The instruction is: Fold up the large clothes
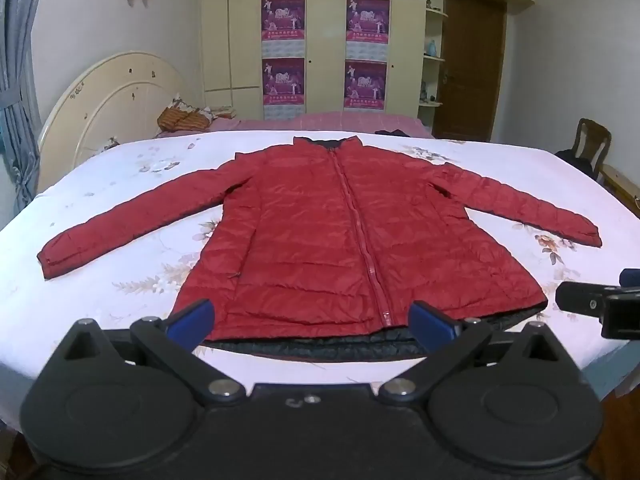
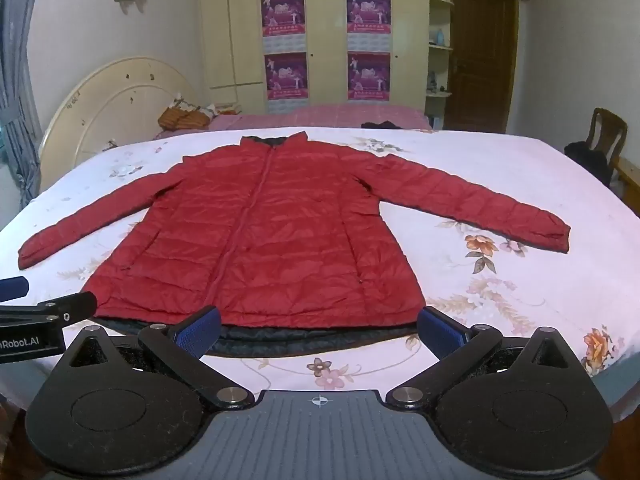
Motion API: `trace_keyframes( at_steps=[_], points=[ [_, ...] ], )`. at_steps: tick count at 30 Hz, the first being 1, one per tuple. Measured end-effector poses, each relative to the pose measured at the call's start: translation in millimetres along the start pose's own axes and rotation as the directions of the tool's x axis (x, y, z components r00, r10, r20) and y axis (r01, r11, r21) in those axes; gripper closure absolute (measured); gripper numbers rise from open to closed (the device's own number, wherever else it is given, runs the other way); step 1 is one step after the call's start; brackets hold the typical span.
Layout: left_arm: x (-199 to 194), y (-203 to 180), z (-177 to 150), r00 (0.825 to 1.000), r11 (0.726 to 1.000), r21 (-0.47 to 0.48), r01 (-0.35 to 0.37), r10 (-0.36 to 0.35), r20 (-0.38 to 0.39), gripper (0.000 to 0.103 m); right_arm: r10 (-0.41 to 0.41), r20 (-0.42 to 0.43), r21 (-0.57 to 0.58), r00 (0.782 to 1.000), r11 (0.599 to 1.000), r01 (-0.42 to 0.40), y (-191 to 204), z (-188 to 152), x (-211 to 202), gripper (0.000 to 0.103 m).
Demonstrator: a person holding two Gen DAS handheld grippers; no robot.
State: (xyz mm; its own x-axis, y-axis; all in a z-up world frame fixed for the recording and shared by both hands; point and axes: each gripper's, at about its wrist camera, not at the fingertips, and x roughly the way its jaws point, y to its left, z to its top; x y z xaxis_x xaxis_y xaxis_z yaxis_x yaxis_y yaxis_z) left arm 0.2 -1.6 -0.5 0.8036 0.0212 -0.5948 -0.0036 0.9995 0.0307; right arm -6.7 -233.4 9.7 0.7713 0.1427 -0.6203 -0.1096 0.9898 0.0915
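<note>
The red puffer jacket [image 1: 340, 240] lies flat on the bed [image 1: 120, 200], zipped, front up, collar away from me and both sleeves spread wide. Both tools hover just short of the hem, fingers spread fully apart and holding nothing: the left gripper [image 1: 310, 322] near the zip's bottom end, the right gripper [image 2: 318, 326] nearer the hem's right corner.

Nothing is folded yet, so I'd start with a sleeve: pinch the cuff and the shoulder together, lift low, and lay the sleeve across the chest without dragging the slippery body.

The left view shows the left cuff [image 1: 52, 258] well clear of the frame edge; the right view shows more of the floral sheet [image 2: 500, 280] beyond the right cuff [image 2: 554, 234].
</note>
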Motion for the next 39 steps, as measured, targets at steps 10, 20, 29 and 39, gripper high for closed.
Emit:
trace_keyframes(
  at_steps=[10,20,29,39],
  points=[
    [-1.7,-3.1,0.2,1.0,1.0,-0.014,0.004,-0.004,0.003,0.0,0.001,0.007,0.006,1.0,1.0,-0.001,0.9,1.7,-2.4,0.0],
    [-4.2,-0.8,0.2,1.0,1.0,-0.021,0.009,-0.009,0.001,0.0,-0.003,0.005,0.008,1.0,1.0,0.003,-1.0,3.1,-2.4,0.0],
    [-3.1,-1.2,-0.9,1.0,1.0,-0.02,0.006,-0.006,0.005,0.0,0.0,0.011,0.012,1.0,1.0,0.0,-4.0,2.3,-5.6,0.0],
    [-2.9,-0.9,-1.4,1.0,1.0,-0.023,0.005,-0.005,0.005,0.0,0.0,0.01,0.01,1.0,1.0,0.0,-3.9,2.3,-6.3,0.0]
  ],
)
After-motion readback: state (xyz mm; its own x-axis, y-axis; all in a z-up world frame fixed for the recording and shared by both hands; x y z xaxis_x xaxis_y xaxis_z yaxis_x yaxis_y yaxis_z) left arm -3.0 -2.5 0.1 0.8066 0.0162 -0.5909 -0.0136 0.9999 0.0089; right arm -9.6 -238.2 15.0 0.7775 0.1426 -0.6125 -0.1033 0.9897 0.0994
